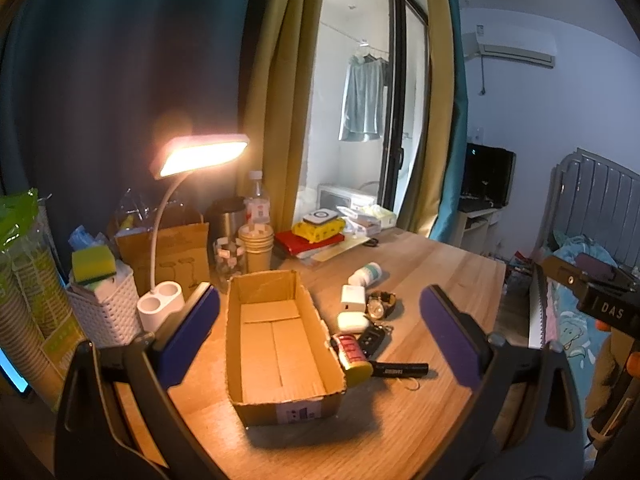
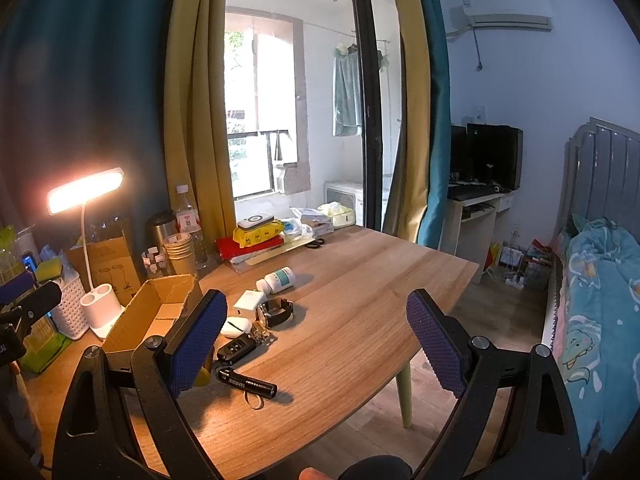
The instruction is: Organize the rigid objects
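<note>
- Cardboard box (image 1: 280,344): open-topped, nothing inside, standing on the wooden desk (image 1: 440,280) in front of the lit desk lamp (image 1: 200,156).
- Small items, in a loose row just right of the box: white pill bottle (image 1: 365,273) on its side, white charger cube (image 1: 353,298), wristwatch (image 1: 380,304), white earbud case (image 1: 352,321), car key fob (image 1: 372,338), black flashlight (image 1: 400,369).
- Red-and-yellow cylinder (image 1: 354,358): lying against the box's right wall; possibly a glue tube, label unreadable.
- Left tool (image 1: 320,336): spread wide, holding nothing, raised over the box.
- Right tool (image 2: 316,344): spread wide, holding nothing, above the desk near the flashlight (image 2: 248,384).
</note>
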`<act>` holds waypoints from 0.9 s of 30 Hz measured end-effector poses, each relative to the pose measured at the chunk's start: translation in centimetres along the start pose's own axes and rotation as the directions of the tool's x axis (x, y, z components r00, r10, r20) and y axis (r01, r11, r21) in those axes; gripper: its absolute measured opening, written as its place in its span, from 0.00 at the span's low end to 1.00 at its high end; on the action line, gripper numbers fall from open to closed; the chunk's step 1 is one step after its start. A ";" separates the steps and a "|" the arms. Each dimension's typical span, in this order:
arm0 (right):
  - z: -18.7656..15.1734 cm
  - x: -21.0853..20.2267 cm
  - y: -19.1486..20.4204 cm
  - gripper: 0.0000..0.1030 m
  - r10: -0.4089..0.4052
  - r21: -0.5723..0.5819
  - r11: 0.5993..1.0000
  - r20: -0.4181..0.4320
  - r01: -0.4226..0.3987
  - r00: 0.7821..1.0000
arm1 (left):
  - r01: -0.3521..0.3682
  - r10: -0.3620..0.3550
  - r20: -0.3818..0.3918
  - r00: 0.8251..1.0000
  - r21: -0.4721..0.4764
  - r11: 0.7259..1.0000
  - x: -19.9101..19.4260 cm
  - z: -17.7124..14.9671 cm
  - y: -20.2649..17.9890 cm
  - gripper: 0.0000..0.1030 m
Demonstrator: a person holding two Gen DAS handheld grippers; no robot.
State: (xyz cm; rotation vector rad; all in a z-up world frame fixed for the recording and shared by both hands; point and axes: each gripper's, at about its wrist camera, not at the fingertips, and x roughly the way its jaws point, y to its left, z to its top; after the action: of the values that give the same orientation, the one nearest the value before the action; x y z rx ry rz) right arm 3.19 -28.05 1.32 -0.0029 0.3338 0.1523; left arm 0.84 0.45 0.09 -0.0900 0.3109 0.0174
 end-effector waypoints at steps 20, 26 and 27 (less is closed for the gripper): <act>0.1 0.0 0.0 0.91 0.000 0.003 1.000 0.001 0.000 1.000 | -0.019 0.019 0.014 1.000 -0.007 1.000 -0.5 0.4 0.1 0.98; 0.1 0.0 0.0 0.91 0.000 0.004 1.000 0.001 0.000 1.000 | -0.016 0.016 0.017 1.000 -0.008 1.000 -0.4 0.4 0.1 0.98; 0.1 0.0 0.0 0.91 0.002 0.004 1.000 0.001 -0.002 1.000 | -0.017 0.017 0.017 1.000 -0.008 1.000 -0.4 0.4 0.1 0.98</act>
State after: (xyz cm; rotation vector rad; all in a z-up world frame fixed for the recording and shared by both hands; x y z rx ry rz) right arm 3.19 -28.06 1.38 0.0017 0.3336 0.1532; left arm 0.55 0.60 0.59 -0.0954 0.2946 0.0360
